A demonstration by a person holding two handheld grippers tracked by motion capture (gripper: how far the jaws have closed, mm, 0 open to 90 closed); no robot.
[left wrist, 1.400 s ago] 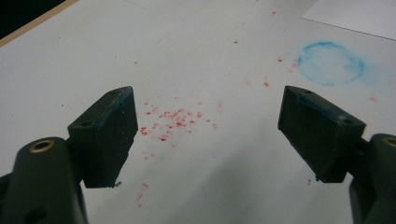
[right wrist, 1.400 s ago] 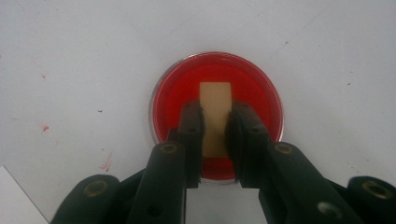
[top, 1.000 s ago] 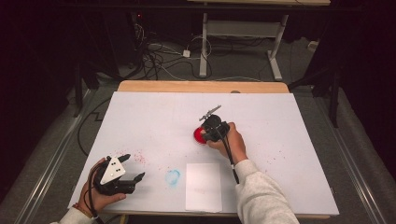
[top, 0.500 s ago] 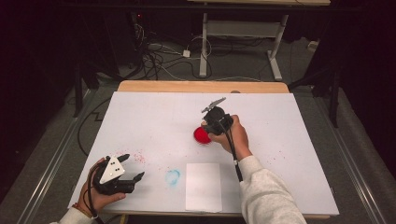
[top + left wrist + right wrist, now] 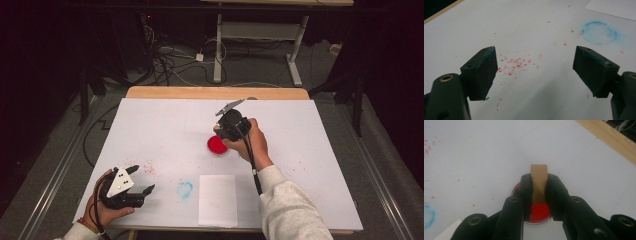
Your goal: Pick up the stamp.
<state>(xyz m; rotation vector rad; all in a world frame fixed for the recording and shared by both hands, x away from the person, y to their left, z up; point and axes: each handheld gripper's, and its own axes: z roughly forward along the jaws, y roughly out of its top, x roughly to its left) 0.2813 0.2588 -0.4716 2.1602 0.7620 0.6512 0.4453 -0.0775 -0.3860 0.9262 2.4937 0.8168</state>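
Right gripper (image 5: 539,195) clamping wooden stamp (image 5: 539,176) over red ink pad (image 5: 217,145)

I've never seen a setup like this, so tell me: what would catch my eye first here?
Probably the bright red ink pad near the middle of the white table, with the right gripper just above it, jaws shut on a small wooden stamp. Next, the round blue stain and red specks near the front edge, beside a blank paper. The left gripper hangs there with jaws wide open.
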